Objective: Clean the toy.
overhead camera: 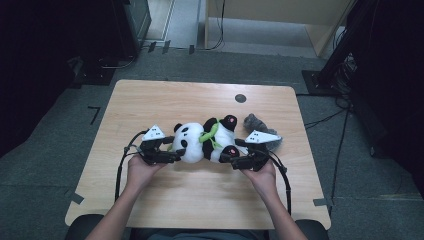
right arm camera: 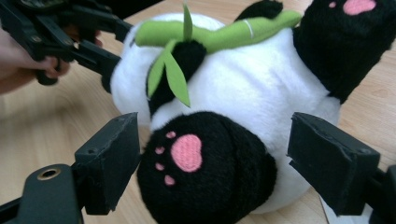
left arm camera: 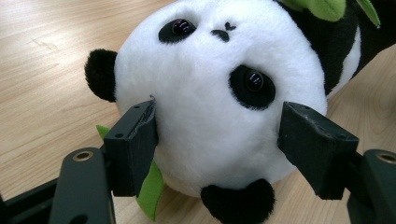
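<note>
- Wooden tabletop point(overhead camera: 150, 200) is set on grey carpet, with dark equipment around.
- Panda plush point(overhead camera: 205, 140) is laid on its back near the middle, nearer the front edge.
- Left gripper point(left arm camera: 217, 140) is closed on the panda's head, pads pressed into the fur.
- Right gripper point(right arm camera: 212, 163) is spread wide around a black foot; the left pad touches it, the right stands clear.
- Grey cloth point(overhead camera: 255, 121) is seen toward the right edge.

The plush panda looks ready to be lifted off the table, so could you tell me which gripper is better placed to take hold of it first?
Probably left. The left gripper has its jaws pressed against both sides of the plush panda's head. The right gripper has open jaws around a black foot, with a gap on one side.
</note>
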{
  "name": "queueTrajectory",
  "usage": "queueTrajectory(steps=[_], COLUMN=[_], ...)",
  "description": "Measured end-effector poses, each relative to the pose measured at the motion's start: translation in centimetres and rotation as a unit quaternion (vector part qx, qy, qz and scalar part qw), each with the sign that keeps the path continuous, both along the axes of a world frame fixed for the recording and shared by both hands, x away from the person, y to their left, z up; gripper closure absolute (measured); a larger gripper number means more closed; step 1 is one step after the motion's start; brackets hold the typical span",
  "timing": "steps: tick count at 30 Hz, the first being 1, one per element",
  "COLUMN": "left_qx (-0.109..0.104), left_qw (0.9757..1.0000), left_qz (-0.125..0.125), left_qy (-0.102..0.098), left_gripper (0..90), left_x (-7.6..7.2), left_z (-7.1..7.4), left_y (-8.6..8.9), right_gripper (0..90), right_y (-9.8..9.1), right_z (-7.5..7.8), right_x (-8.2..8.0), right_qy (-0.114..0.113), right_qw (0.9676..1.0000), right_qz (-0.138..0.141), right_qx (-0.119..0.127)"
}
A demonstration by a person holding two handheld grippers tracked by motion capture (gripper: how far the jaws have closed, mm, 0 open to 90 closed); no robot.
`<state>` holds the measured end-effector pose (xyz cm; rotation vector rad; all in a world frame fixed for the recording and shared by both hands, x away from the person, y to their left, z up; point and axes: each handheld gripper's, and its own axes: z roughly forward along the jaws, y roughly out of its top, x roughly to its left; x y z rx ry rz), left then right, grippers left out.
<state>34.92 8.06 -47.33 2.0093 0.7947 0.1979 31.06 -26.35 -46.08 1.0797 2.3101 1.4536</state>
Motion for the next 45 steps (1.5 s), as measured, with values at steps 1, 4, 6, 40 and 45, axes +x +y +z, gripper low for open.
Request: queueTrajectory(steps=[1,4,6,40,45], left_qx=[-0.001,-0.002,-0.005,-0.042,-0.028], left_qw=[1.0,1.0,1.0,0.9979,0.9986], left_qz=[0.0,0.001,0.002,-0.018,-0.022], left_qy=[0.0,0.001,0.002,-0.046,-0.038], left_gripper=[27.7,27.4,27.4,27.3,24.4], left_x=[0.0,0.1,0.2,-0.8,-0.6], left_z=[0.0,-0.1,-0.1,1.5,0.8], left_y=[0.0,0.0,0.0,0.6,0.2], right_gripper=[16.7,15.3,15.3,55.6,55.6], right_y=[0.2,0.9,1.0,-0.6,-1.6], right_z=[-0.2,-1.1,-1.2,3.6,5.2], right_x=[0.0,0.5,0.6,3.1,3.6], right_qy=[-0.003,0.0,-0.001,0.032,0.06], right_qw=[0.9999,0.999,0.999,0.9941,0.993], right_qz=[-0.001,-0.001,0.0,-0.094,-0.102], right_qx=[-0.014,-0.044,-0.044,-0.043,-0.005])
